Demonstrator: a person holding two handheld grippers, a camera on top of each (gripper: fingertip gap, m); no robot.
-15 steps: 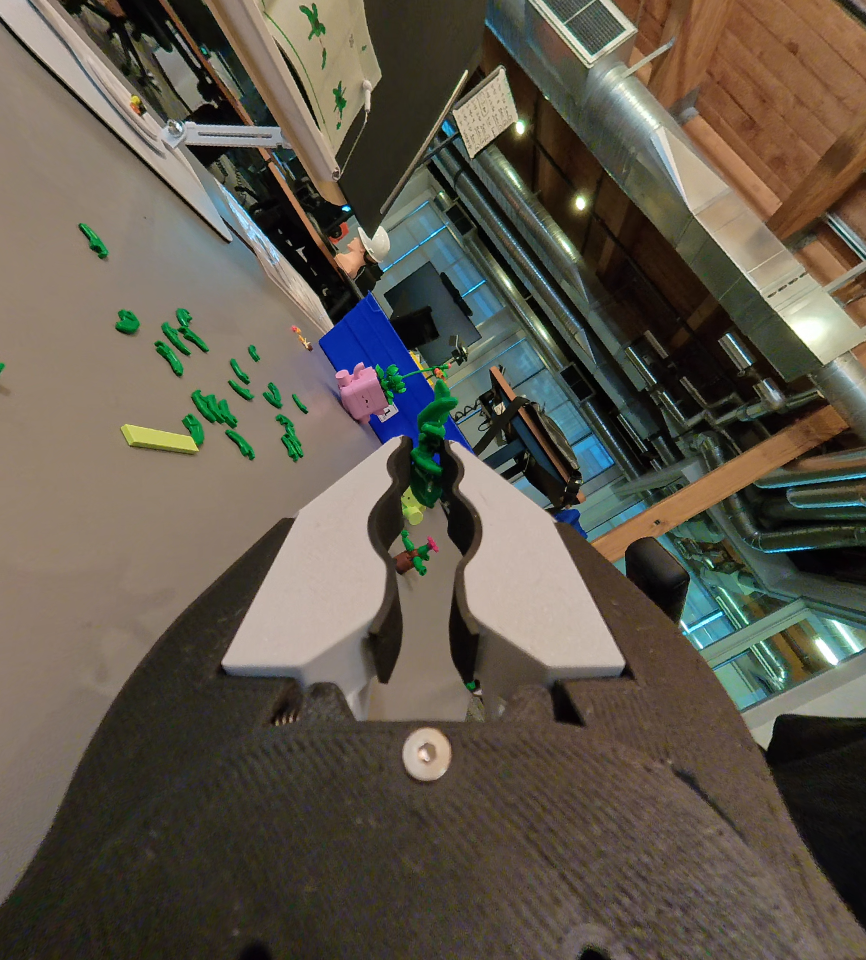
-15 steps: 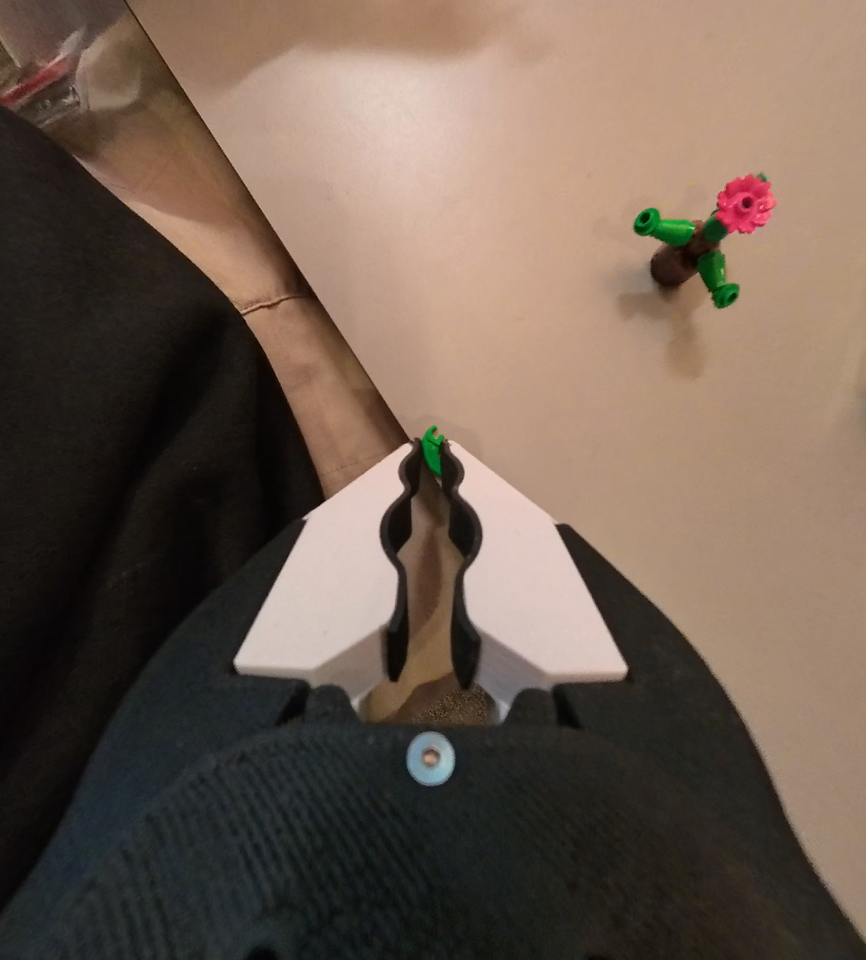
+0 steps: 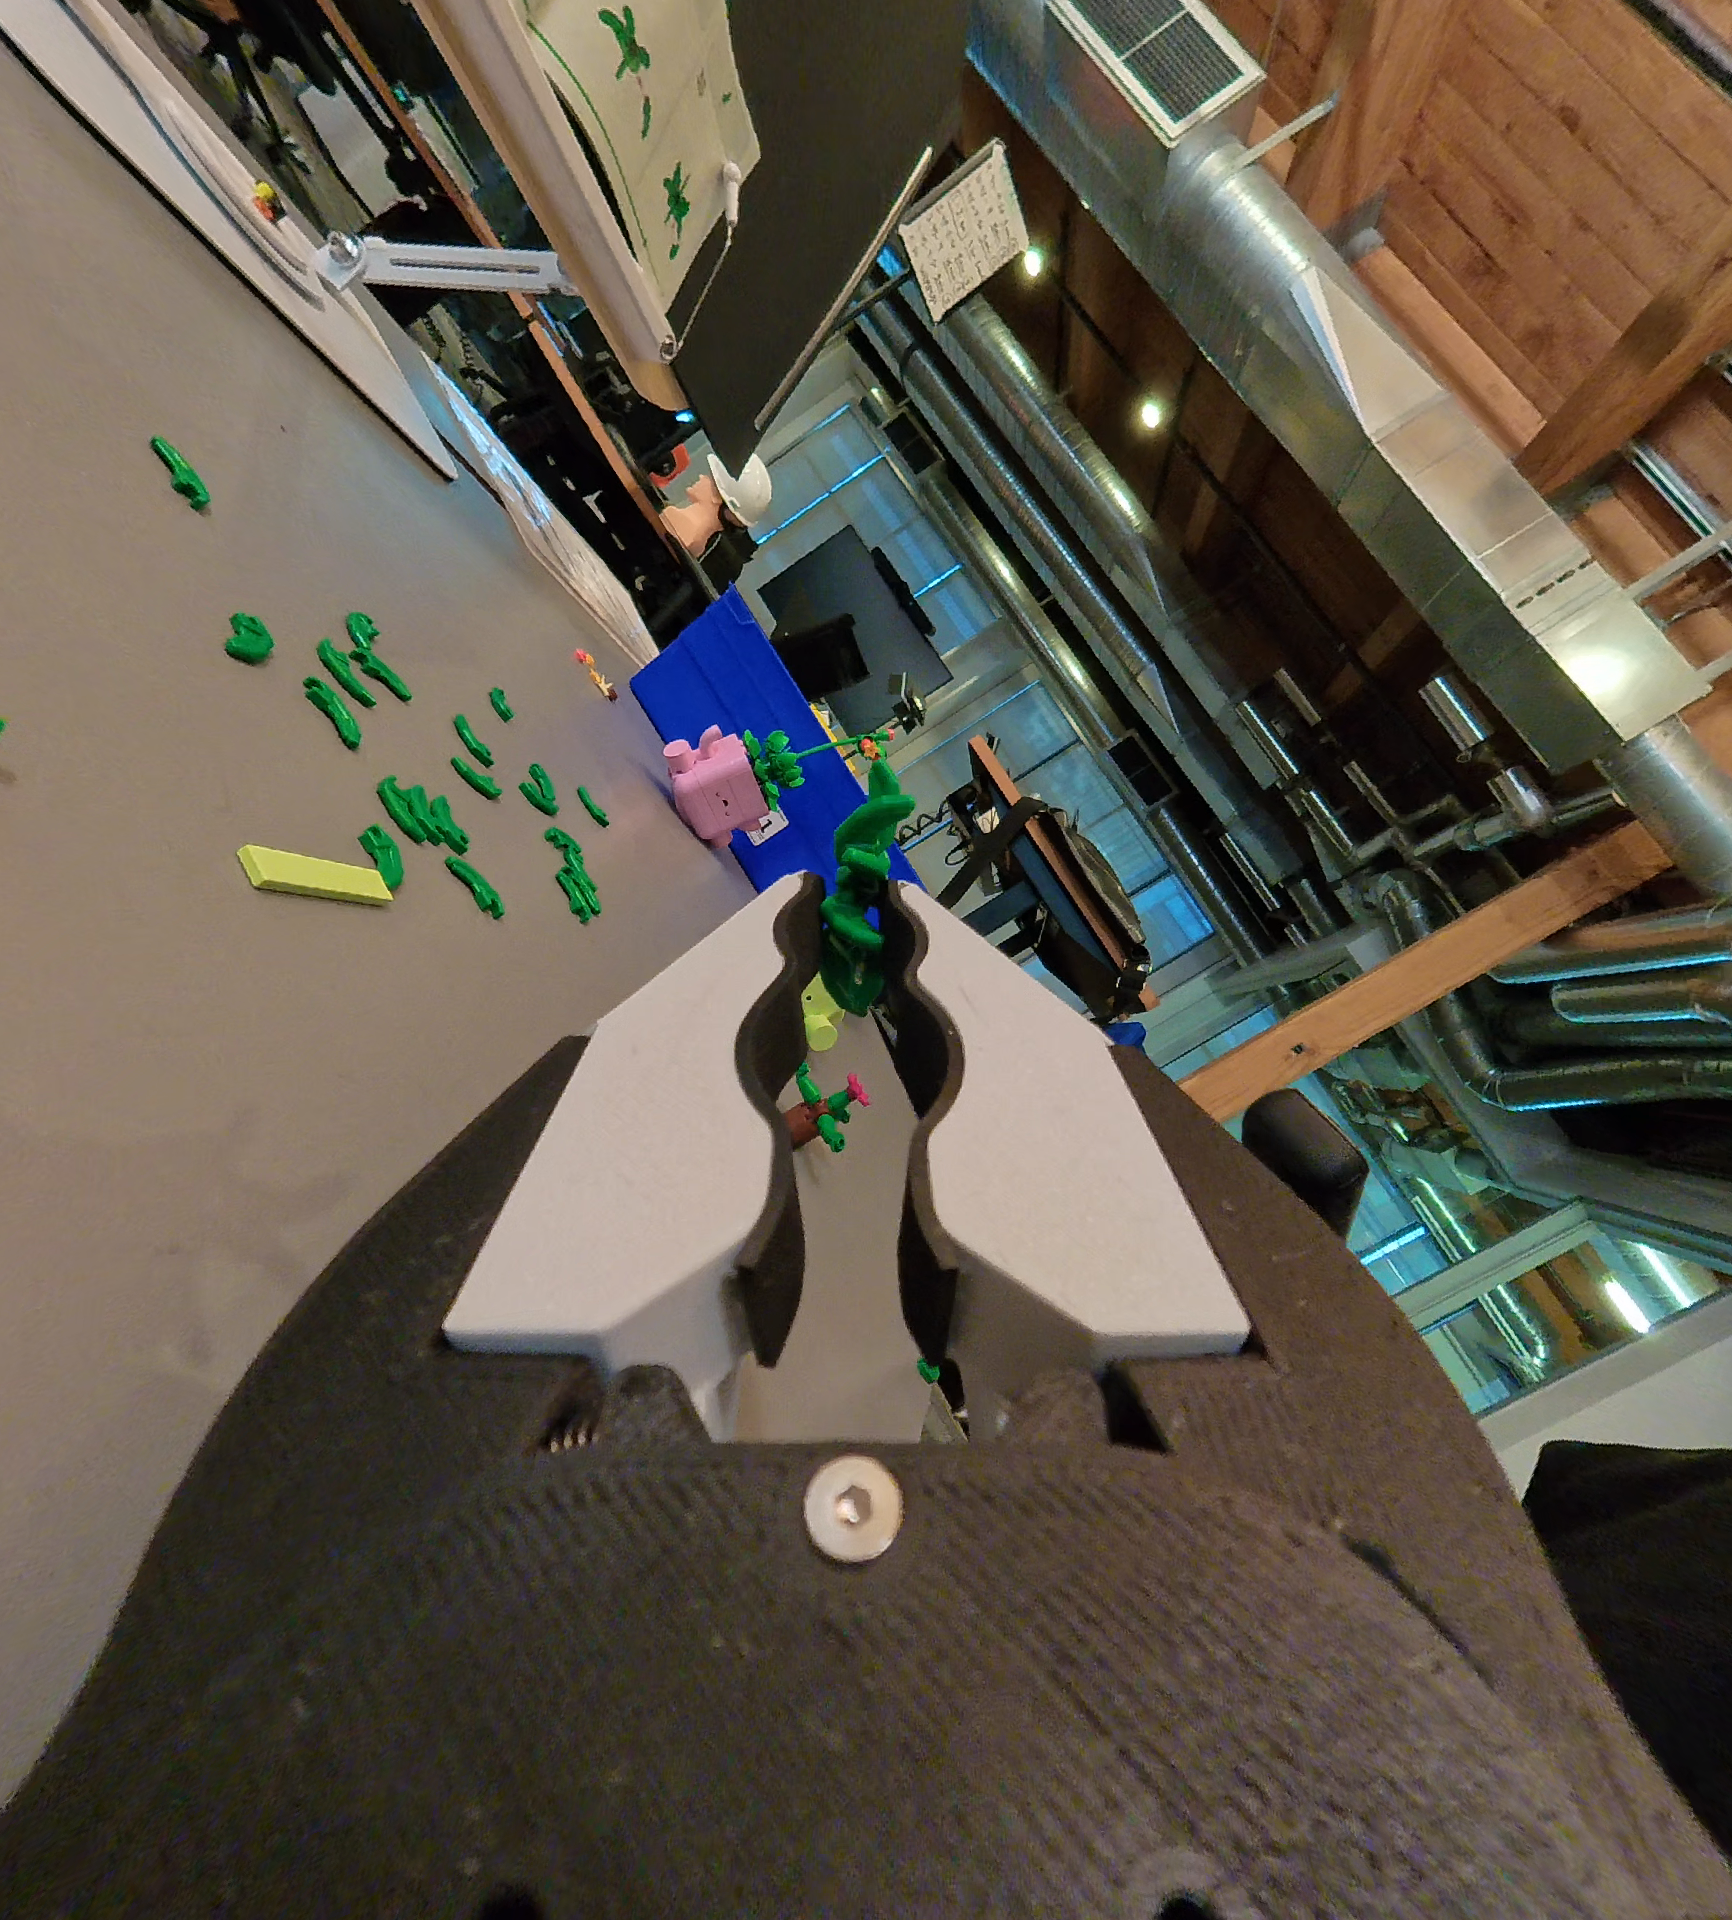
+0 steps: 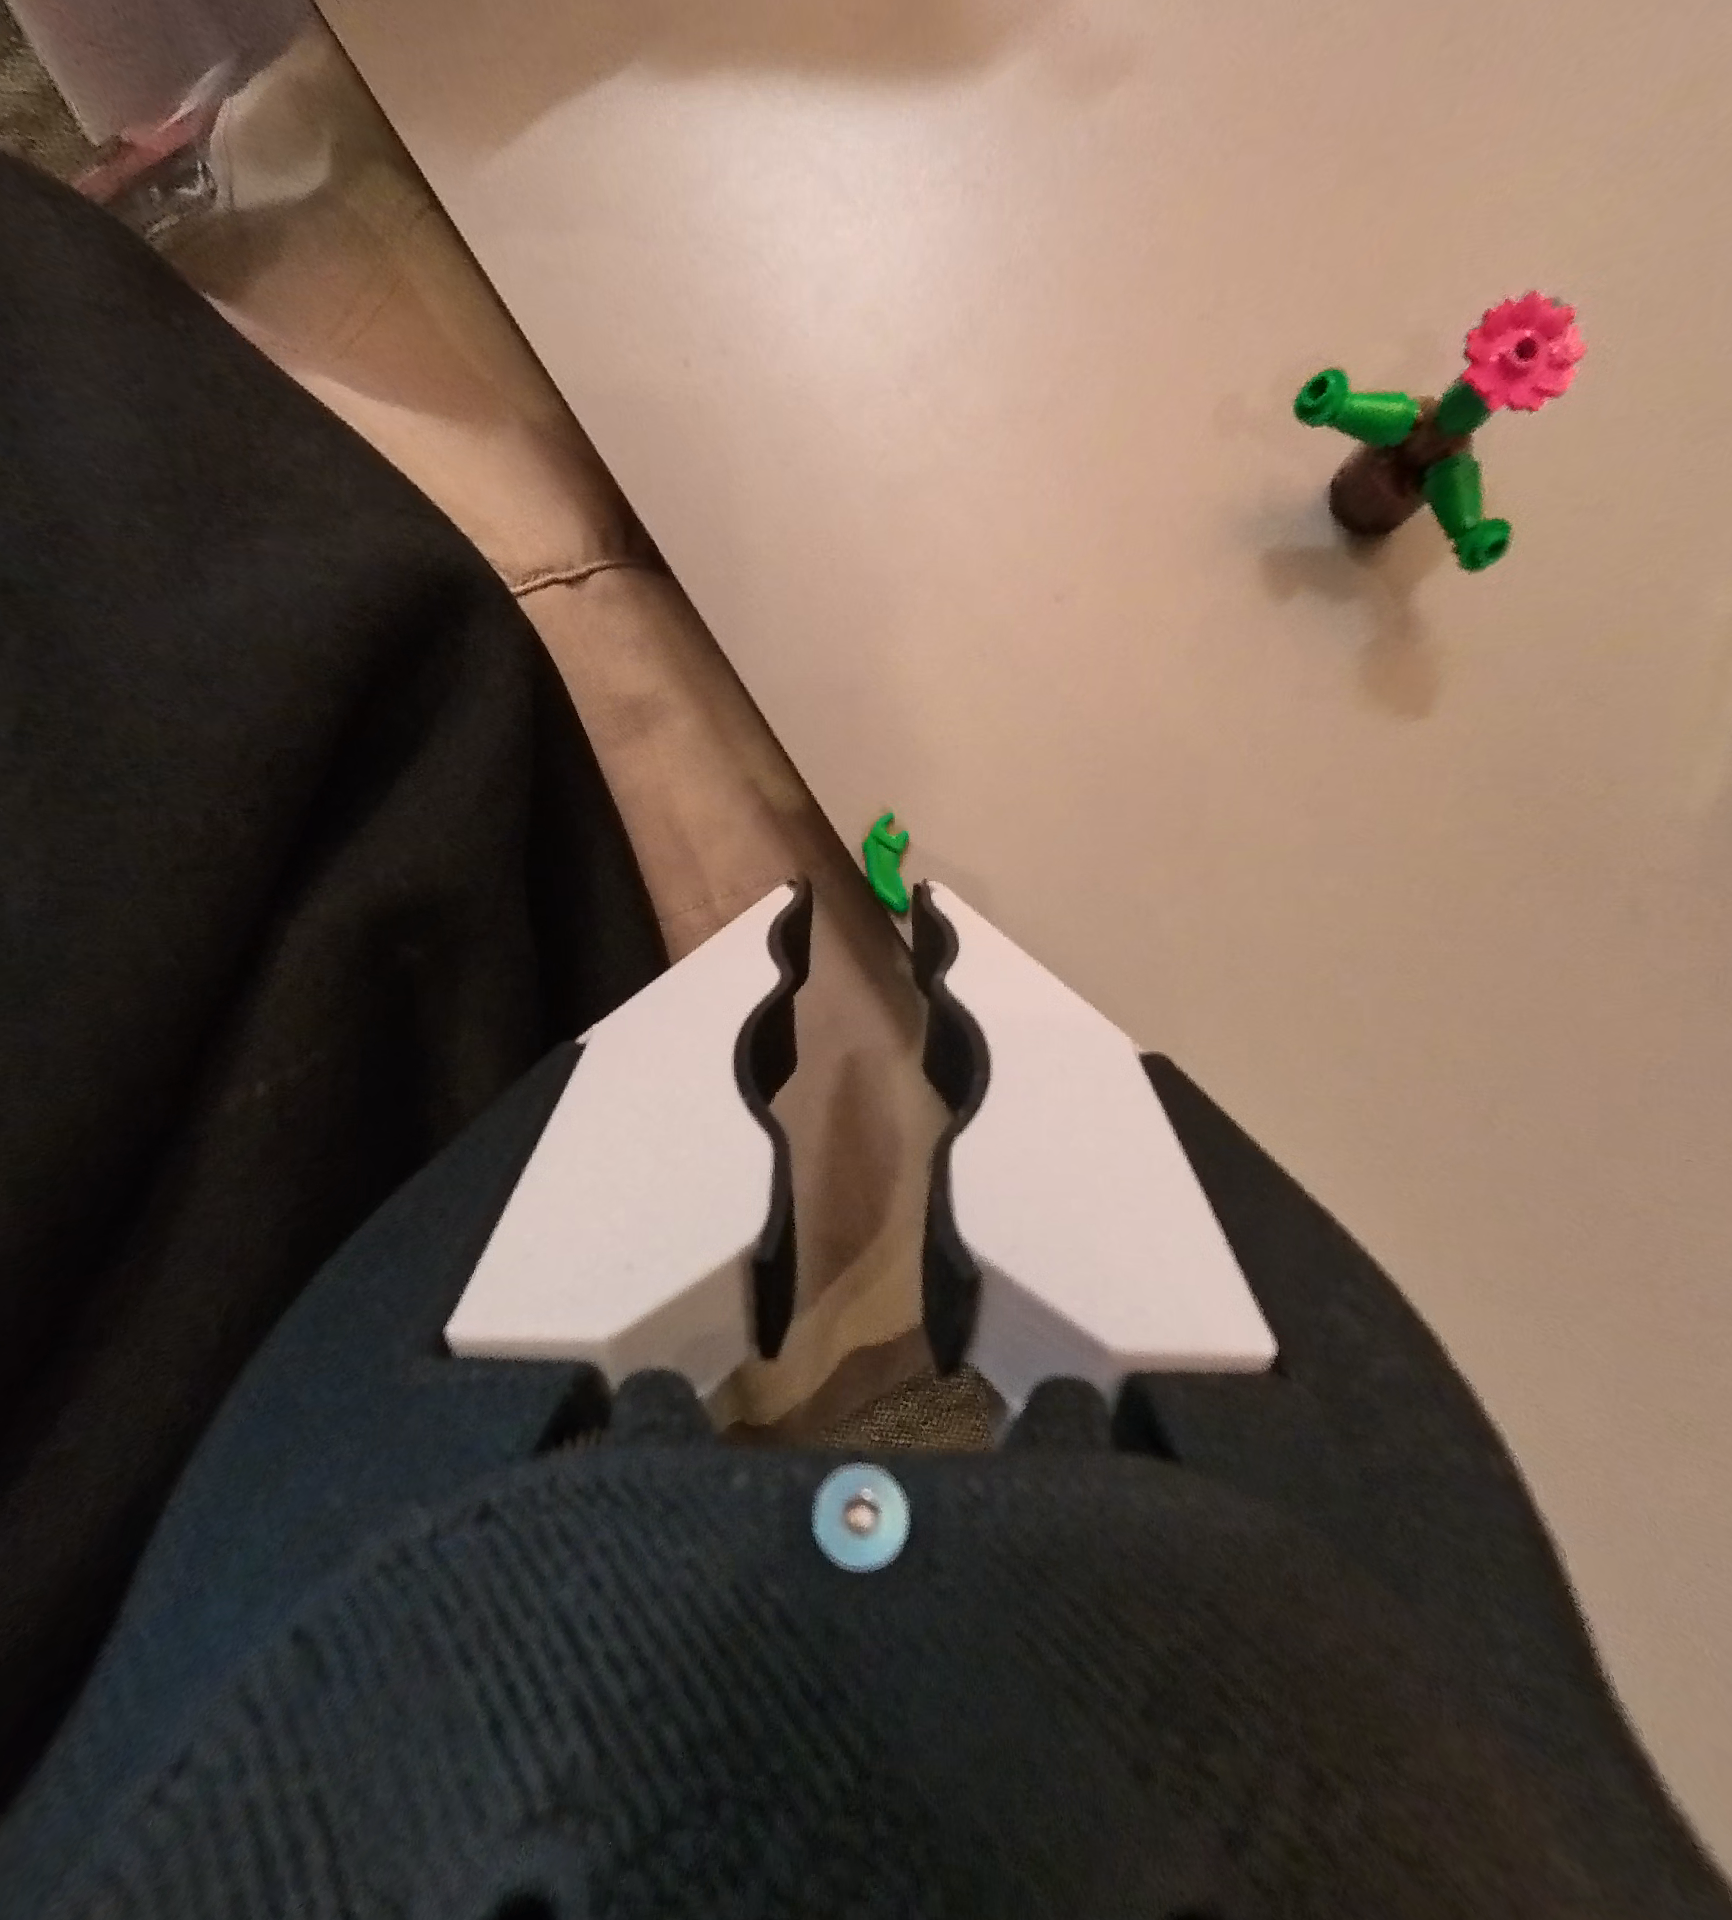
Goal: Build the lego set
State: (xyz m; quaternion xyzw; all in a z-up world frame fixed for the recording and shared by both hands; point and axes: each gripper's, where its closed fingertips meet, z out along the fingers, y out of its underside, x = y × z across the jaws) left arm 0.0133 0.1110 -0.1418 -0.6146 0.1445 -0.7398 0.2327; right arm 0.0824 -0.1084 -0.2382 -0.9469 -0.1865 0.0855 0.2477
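My left gripper (image 3: 857, 894) is shut on a green leafy stem (image 3: 867, 831) that sticks out past its tips, held above the grey table (image 3: 114, 1143). A lime piece (image 3: 820, 1013) sits at the stem's lower end. My right gripper (image 4: 860, 899) is open and empty at the table's near edge. A small green leaf piece (image 4: 886, 862) lies on the table edge just beyond its tips. A brown stub with two green stems and a pink flower (image 4: 1413, 436) lies on the table to the right; it also shows in the left wrist view (image 3: 826, 1112).
Several loose green leaf pieces (image 3: 467, 790) and a lime flat plate (image 3: 311, 873) lie on the table's left part. A pink block with a plant (image 3: 716, 790) stands by a blue box (image 3: 737, 675). A person's dark top (image 4: 166, 831) and tan trousers (image 4: 581, 644) are beside the table edge. The grippers' ends are close to 25 cm from one another.
My right gripper has opened and let go of the small green leaf piece, which now lies at the table edge. The left gripper still holds the green stem.
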